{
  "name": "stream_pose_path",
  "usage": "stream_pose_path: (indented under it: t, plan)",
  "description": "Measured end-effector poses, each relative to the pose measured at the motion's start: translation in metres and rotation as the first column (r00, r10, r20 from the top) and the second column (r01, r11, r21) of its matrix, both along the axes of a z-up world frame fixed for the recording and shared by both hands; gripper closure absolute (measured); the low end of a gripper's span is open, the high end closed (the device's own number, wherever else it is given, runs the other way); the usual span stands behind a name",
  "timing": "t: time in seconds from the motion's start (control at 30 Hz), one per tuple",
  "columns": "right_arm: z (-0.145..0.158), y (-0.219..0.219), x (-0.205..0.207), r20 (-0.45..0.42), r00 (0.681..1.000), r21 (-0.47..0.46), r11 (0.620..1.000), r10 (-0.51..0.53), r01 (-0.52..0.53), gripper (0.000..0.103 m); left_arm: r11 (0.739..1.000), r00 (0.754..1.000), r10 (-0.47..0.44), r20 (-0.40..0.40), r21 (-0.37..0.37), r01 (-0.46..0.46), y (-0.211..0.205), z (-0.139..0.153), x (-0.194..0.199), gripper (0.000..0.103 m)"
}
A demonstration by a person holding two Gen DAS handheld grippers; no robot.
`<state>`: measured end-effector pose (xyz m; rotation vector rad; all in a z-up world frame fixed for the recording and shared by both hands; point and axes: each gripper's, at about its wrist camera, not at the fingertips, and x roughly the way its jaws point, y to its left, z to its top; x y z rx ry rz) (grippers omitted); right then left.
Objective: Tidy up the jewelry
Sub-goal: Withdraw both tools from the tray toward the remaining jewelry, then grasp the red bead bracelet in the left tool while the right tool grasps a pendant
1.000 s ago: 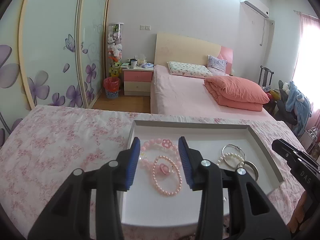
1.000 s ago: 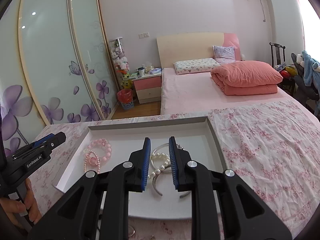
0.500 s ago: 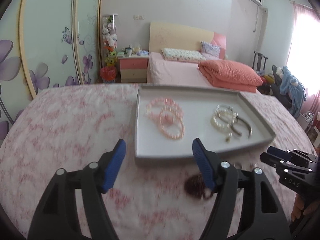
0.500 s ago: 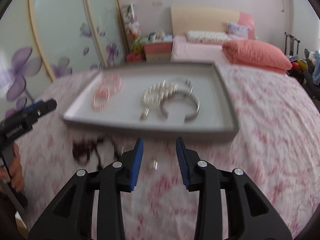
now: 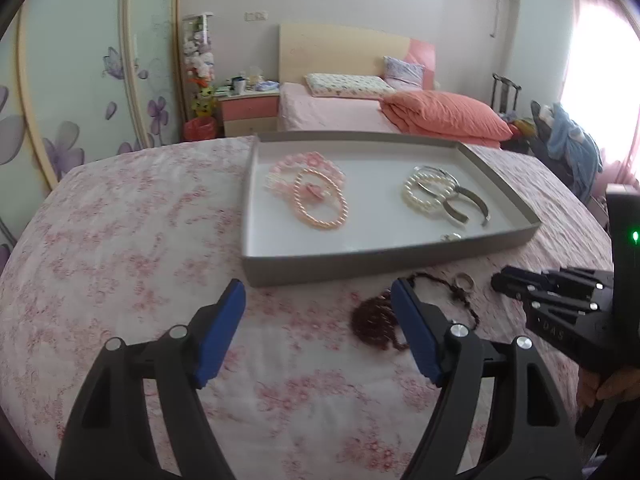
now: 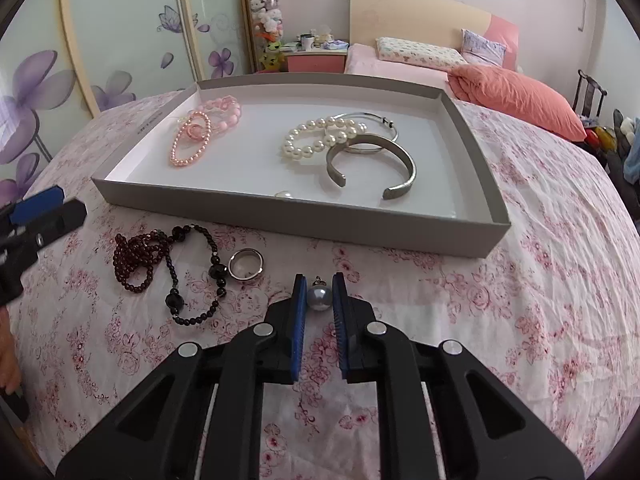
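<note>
Two hand-held grippers are over the table with the pink floral cloth. Far left, the left hand-held gripper has its jaws spread wide, just been opening, nothing between them; it hovers in front of the gray tray. Next over on the cloth lies a dark red bead necklace, tangled with a black bead strand, then a silver ring. The right hand-held gripper just closed and its blue pads pinch a gray pearl pendant right at the cloth. Inside the tray: pink bead bracelets on the left, white pearl bracelet and silver cuff on the right.
</note>
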<state>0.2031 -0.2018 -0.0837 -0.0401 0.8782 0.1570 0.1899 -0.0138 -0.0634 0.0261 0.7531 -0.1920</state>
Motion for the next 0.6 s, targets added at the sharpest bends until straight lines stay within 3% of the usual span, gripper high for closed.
stream_pose_path:
  t: [0.17, 0.43, 0.53, 0.6]
  plan:
    - [-0.001, -0.022, -0.003, 0.002, 0.993, 0.006, 0.993, -0.117, 0.117, 0.089, 0.996, 0.998, -0.064, -0.03, 0.053, 0.065, -0.02, -0.01, 0.0, 0.029]
    - [-0.002, -0.019, -0.002, 0.004, 0.992, -0.007, 0.992, -0.13, 0.13, 0.089, 0.991, 0.991, -0.065, -0.118, 0.109, 0.078, -0.045, -0.033, 0.015, 0.03]
    - [-0.002, -0.018, -0.003, 0.002, 0.992, 0.003, 0.992, -0.13, 0.13, 0.089, 0.992, 0.988, -0.06, -0.145, 0.103, 0.076, -0.046, -0.039, 0.021, 0.039]
    - [-0.002, -0.019, -0.002, 0.002, 0.992, 0.004, 0.992, -0.13, 0.13, 0.089, 0.993, 0.989, -0.056, -0.139, 0.098, 0.07, -0.048, -0.039, 0.023, 0.064]
